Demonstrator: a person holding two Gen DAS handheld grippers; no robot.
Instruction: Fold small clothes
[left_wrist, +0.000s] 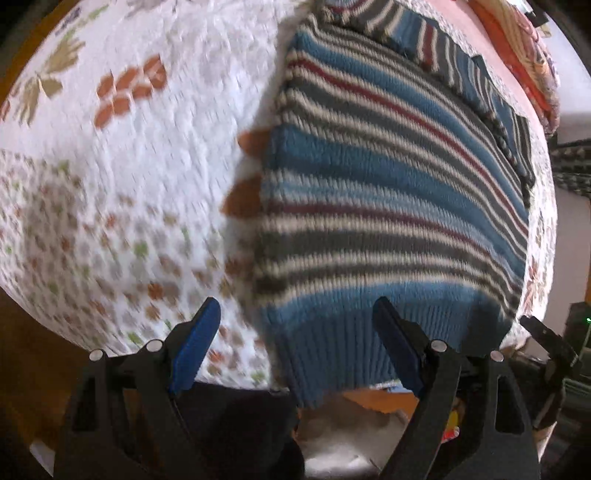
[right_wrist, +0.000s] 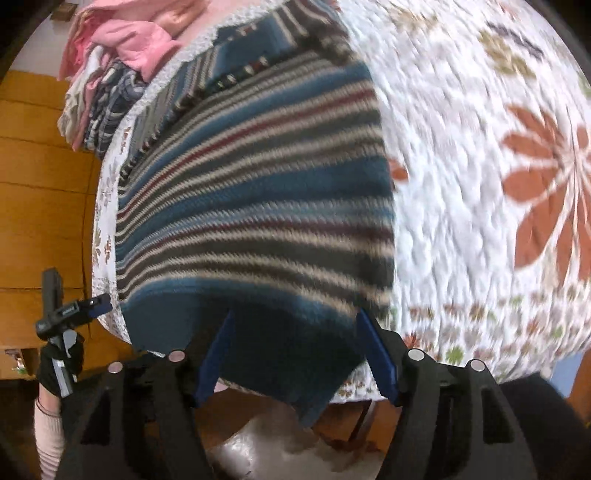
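A small knitted sweater (left_wrist: 388, 184) with blue, grey, cream and maroon stripes lies flat on a quilted floral bedspread (left_wrist: 147, 184). Its ribbed blue hem hangs over the near edge of the bed. My left gripper (left_wrist: 295, 302) is open at that edge, with the hem's left corner between its blue fingers. In the right wrist view the same sweater (right_wrist: 258, 184) fills the middle. My right gripper (right_wrist: 295, 313) is open too, straddling the hem's right part. Neither gripper holds the cloth.
A pile of other clothes (right_wrist: 122, 48) sits at the far end of the bed, also seen as the clothes pile (left_wrist: 524, 55). White bedspread (right_wrist: 461, 147) stretches beside the sweater. Wooden panelling (right_wrist: 44, 177) stands at the left, and floor lies below the bed's edge.
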